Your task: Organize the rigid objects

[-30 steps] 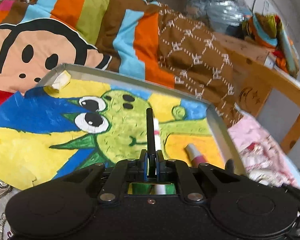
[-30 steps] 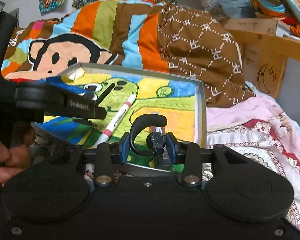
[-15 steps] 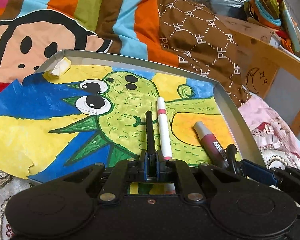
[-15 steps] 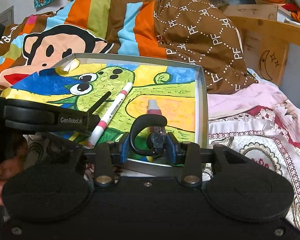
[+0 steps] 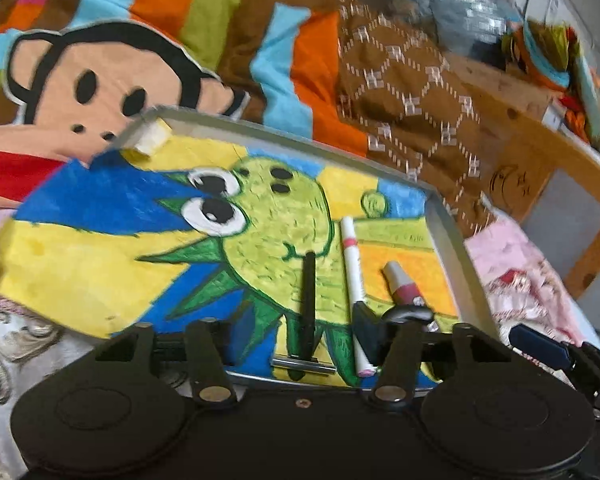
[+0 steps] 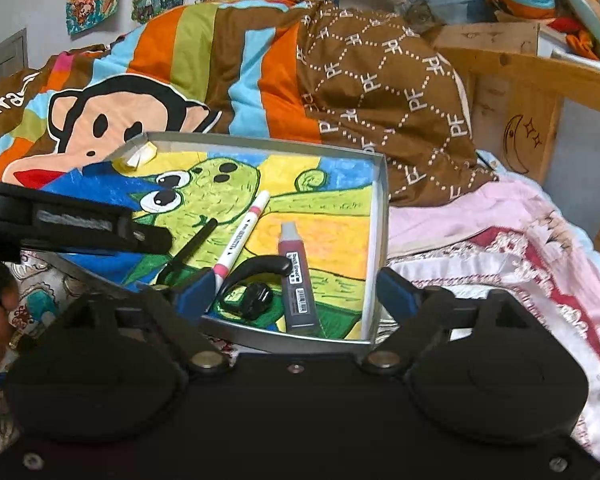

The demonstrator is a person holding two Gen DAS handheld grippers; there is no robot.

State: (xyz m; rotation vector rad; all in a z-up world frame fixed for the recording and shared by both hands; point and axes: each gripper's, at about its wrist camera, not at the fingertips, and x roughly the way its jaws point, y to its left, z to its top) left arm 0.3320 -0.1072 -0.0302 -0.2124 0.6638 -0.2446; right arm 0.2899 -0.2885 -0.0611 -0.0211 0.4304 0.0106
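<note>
Quilted bed (image 6: 480, 248), shallow metal tray (image 6: 380, 216)

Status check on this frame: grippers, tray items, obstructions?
Left gripper open, right gripper open. Razor, white marker, earhook, maroon tube lying in tray. Nothing blocking.

Right gripper (image 6: 296, 292) hides the tray's (image 6: 381, 200) near rim.

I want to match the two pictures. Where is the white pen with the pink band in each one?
Left wrist: the pen lies in the tray, right of centre, between a black razor and a red marker.
Right wrist: the pen lies slanted at centre, left of the red marker.
Shared landmark: the green monster drawing under it.
</note>
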